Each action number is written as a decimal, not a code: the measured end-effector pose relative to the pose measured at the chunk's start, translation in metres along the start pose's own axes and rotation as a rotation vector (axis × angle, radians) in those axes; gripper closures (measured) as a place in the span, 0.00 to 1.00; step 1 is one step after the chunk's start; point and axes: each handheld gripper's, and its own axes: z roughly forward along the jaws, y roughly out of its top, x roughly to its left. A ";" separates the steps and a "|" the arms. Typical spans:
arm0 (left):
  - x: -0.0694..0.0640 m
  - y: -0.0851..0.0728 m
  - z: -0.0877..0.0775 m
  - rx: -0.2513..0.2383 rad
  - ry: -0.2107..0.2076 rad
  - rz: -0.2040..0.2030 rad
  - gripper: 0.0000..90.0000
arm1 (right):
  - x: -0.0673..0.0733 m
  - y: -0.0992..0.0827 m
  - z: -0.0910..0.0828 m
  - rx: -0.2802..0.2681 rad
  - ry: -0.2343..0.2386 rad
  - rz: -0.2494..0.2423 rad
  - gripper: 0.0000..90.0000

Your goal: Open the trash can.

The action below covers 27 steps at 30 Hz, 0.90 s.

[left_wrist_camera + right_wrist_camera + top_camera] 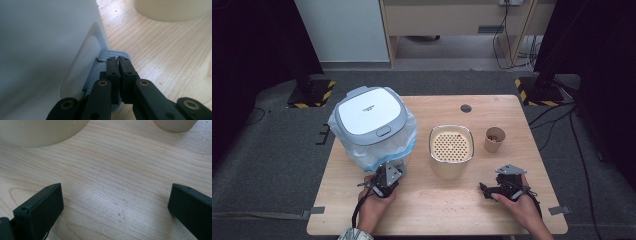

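Light wood table (432, 215), grain running across it, small crumbs on the near half, a round grommet hole (466, 108) at the far edge. Grey carpet around it, hazard-striped stand feet (312, 94) at both far corners, cables on the floor to the right. Work piece is the white bin (371, 125) on the table's left half: upright, long axis vertical, grey-rimmed lid closed, lid latch facing me, clear liner bag bunched under the rim. My left gripper (117, 62) sits at the bin's near base, jaws pressed together with nothing between them, tips resting on the ribbed grey pedal (113, 53) at the foot of the bin wall. High view gives the lid and the layout; the left gripper view gives the pedal and the recessed panel in the wall, which the lid hides from above. My right gripper (504, 186) rests on the near right of the table, jaws spread wide over bare wood, nothing held. Cream perforated-top container (451, 150) stands mid-table, brown paper cup (494, 139) just to its right.
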 end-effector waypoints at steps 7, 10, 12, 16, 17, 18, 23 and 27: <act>0.000 -0.002 0.001 -0.002 0.000 -0.017 0.98 | 0.000 0.000 0.000 -0.001 0.000 0.000 0.01; 0.000 -0.002 0.002 -0.004 -0.002 -0.020 0.98 | 0.000 0.000 0.000 -0.001 0.003 -0.003 0.01; 0.000 -0.002 0.002 0.000 0.000 -0.018 0.98 | 0.000 0.000 0.000 -0.001 0.004 -0.003 0.01; 0.000 -0.003 0.003 0.007 -0.001 -0.021 0.98 | 0.000 0.000 0.000 -0.001 0.007 -0.006 0.01; -0.001 -0.003 0.004 0.008 -0.002 -0.021 0.98 | 0.000 0.000 0.000 -0.001 0.008 -0.007 0.01; -0.001 -0.003 0.004 0.014 0.000 -0.019 0.98 | 0.000 0.000 0.000 -0.001 0.009 -0.007 0.01; -0.001 -0.005 0.009 0.046 -0.009 -0.027 0.99 | 0.000 0.000 0.000 0.000 0.012 -0.008 0.01; -0.001 -0.006 0.010 0.042 -0.011 -0.037 0.99 | 0.000 0.000 0.000 0.001 0.014 -0.008 0.01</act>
